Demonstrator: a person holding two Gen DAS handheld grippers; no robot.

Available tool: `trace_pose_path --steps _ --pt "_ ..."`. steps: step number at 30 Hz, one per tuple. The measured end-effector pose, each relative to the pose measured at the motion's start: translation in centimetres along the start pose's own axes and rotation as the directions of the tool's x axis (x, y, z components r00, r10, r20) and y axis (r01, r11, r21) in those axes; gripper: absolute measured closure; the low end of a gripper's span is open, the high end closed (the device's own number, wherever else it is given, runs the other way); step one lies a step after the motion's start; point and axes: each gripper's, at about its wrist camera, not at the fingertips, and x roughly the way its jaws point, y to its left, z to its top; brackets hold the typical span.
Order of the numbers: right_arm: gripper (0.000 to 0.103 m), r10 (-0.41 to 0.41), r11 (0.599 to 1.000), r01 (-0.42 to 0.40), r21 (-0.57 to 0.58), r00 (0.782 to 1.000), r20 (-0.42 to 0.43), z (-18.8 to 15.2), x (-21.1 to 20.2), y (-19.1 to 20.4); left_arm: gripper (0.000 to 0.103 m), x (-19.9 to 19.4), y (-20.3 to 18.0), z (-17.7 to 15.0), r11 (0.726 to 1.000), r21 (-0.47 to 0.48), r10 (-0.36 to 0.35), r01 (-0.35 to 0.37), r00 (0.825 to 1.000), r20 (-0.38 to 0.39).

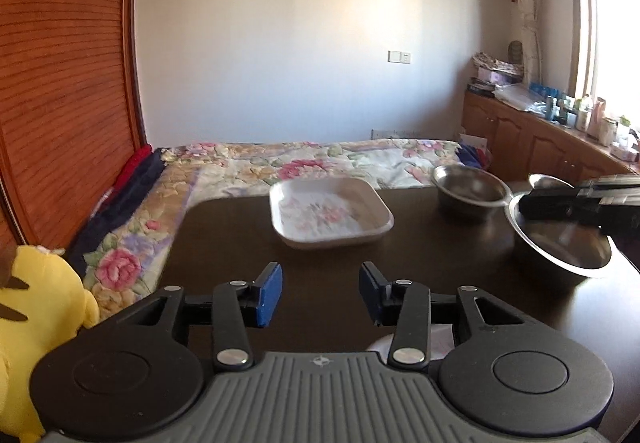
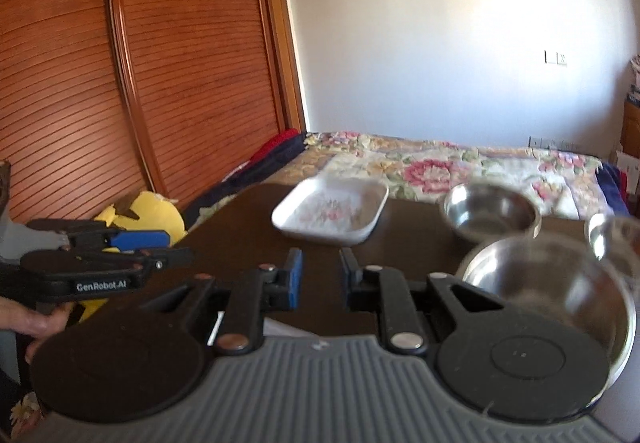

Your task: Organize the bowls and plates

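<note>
- My left claw [image 1: 320,293] is spread with nothing between its blue pads, hovering over the dark bench [image 1: 328,267].
- My right claw [image 2: 318,277] shows a narrower gap, also pinching nothing.
- The white floral dish [image 1: 330,213] sits at twelve o'clock from my left claw, alone on the bench.
- Three steel pieces cluster around two o'clock: a small bowl [image 1: 468,185], a large bowl [image 1: 560,243], and another bowl's rim [image 2: 612,239] behind.
- I judge the sorting barely begun: nothing is stacked, and the bowls still need nesting.
- Only the right view shows a hand [image 2: 36,319] gripping the left tool; only the left view shows the cabinet counter [image 1: 540,131] by the window.
</note>
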Motion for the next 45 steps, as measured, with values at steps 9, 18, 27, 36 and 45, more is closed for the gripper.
trace_pose_path --steps 9,18,27,36,45 --pt "0.072 0.019 0.999 -0.018 -0.028 0.999 0.026 4.6 1.7 -0.9 0.051 1.7 1.6 4.2 0.999 -0.015 0.032 -0.032 0.999 0.019" --pt "0.070 0.025 1.000 -0.025 -0.016 1.000 -0.008 5.8 5.1 -1.6 0.039 4.1 2.8 6.4 0.999 -0.012 0.035 -0.035 0.999 0.019" --pt "0.053 -0.002 1.000 0.001 -0.010 0.997 -0.075 6.0 9.2 -1.6 0.034 7.8 4.3 7.0 1.000 -0.022 0.016 -0.016 1.000 -0.013" --pt "0.049 -0.036 0.999 0.040 0.025 0.986 -0.160 5.4 13.6 -2.3 0.033 11.8 5.6 6.9 1.000 -0.029 -0.007 0.006 0.999 -0.050" --pt "0.049 -0.060 0.993 0.083 0.081 0.964 -0.258 4.0 17.3 -3.3 0.044 15.5 5.9 6.1 0.999 -0.043 -0.037 0.033 0.993 -0.116"
